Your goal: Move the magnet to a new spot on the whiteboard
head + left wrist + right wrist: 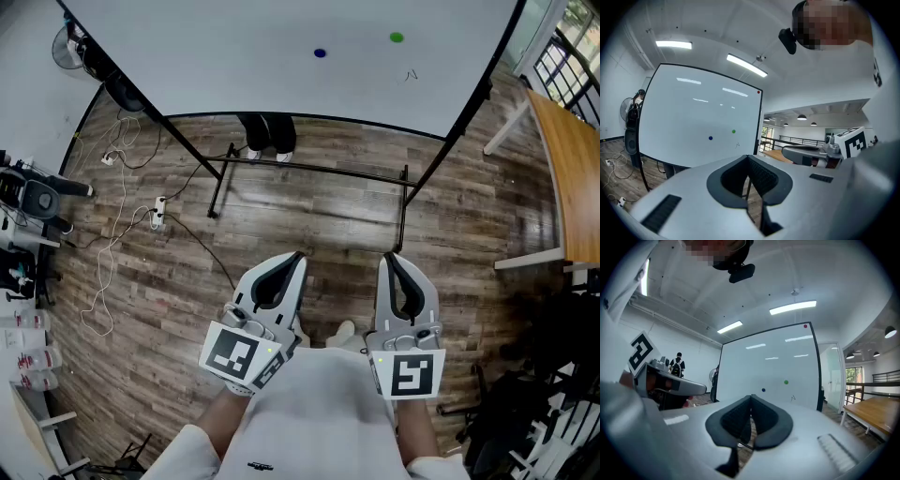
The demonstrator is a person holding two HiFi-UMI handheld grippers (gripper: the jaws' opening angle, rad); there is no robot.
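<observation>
Toward the lower right corner of the whiteboard (234, 56) cling 2 small round magnets: a blue magnet (320, 53) and, to its right and a little higher, a green magnet (397, 37). I cannot tell which 1 is to move, but either is probably light, hard and smooth, lying flat on the board, so a pinch across its rim looks like the surest hold. The left tongs (298, 255) and the right tongs (387, 255) are both well apart from the board, each with jaws together at the tips and nothing between them.
</observation>
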